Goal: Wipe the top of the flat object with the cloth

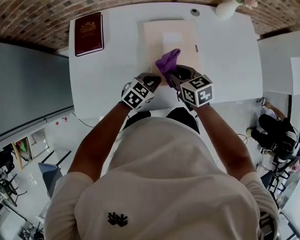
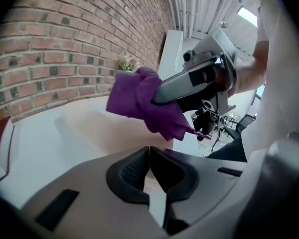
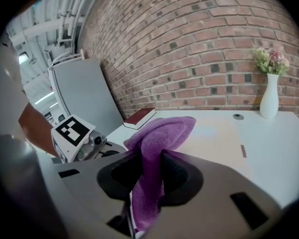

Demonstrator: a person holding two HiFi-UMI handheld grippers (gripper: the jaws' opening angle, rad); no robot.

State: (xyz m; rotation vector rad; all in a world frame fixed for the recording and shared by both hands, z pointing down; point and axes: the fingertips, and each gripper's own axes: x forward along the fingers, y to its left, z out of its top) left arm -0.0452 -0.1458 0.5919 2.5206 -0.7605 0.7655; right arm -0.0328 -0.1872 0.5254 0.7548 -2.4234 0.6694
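Note:
A beige flat board (image 1: 171,40) lies on the white table (image 1: 115,69). A purple cloth (image 1: 168,61) hangs over the board's near edge, pinched in my right gripper (image 1: 175,74), which is shut on it. In the right gripper view the cloth (image 3: 159,131) rises out between the jaws of that gripper (image 3: 152,156) above the board (image 3: 214,138). My left gripper (image 1: 156,79) is just left of the cloth, shut with nothing in it. In the left gripper view its jaws (image 2: 149,151) meet, and the cloth (image 2: 142,101) hangs just above the board (image 2: 99,128).
A dark red book (image 1: 88,32) lies at the table's far left corner. A white vase with flowers (image 1: 228,6) stands at the far right, a small grey disc (image 1: 195,12) beside it. A brick wall runs behind the table.

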